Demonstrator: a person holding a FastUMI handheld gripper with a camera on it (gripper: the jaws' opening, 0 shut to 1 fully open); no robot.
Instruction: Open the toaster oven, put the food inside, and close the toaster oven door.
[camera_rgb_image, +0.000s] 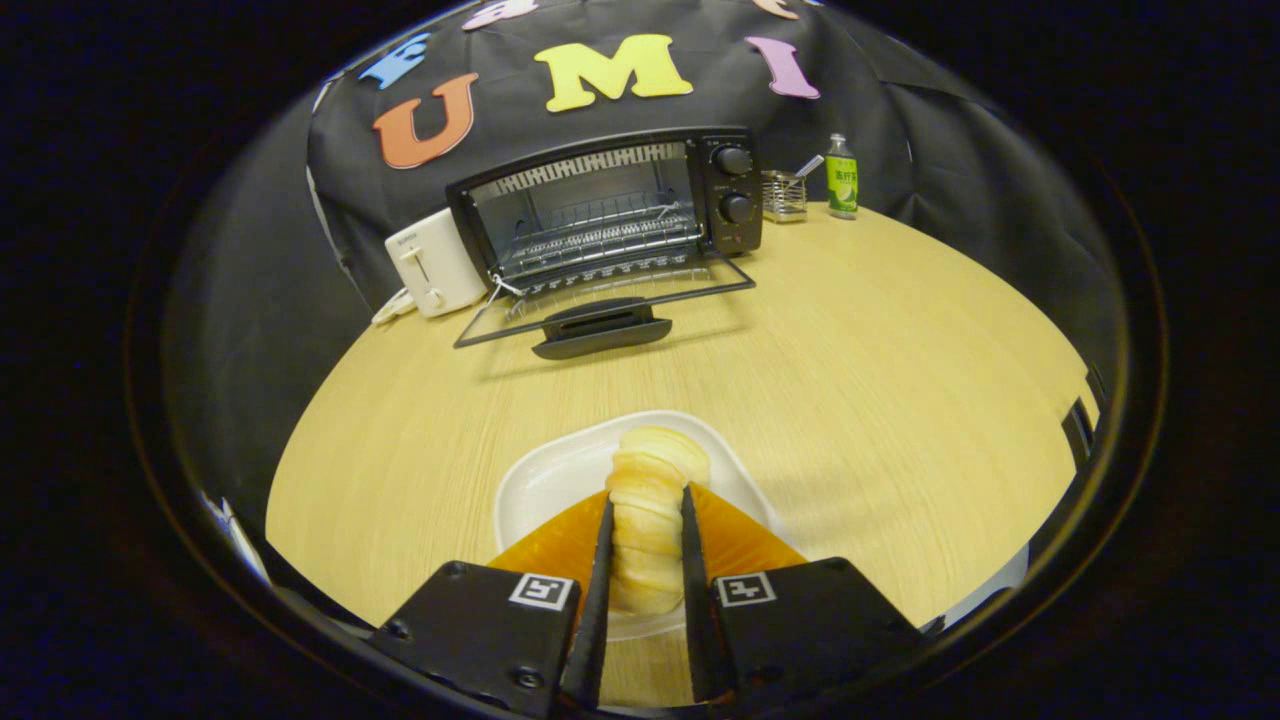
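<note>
A pale, ridged bread roll (652, 480) lies on a white square plate (545, 480) on the wooden table, close to me. My gripper (646, 498) has both fingers pressed against the roll's sides, so it is shut on the roll. Far beyond the fingers stands the black toaster oven (610, 205). Its glass door (600, 305) is folded down flat onto the table with the handle toward me. The wire rack (600, 240) inside is bare.
A white pop-up toaster (432, 262) stands just left of the oven. Right of the oven are a wire mesh holder (784, 195) and a green bottle (841, 177). Bare wooden tabletop (850, 350) stretches between the plate and the oven door.
</note>
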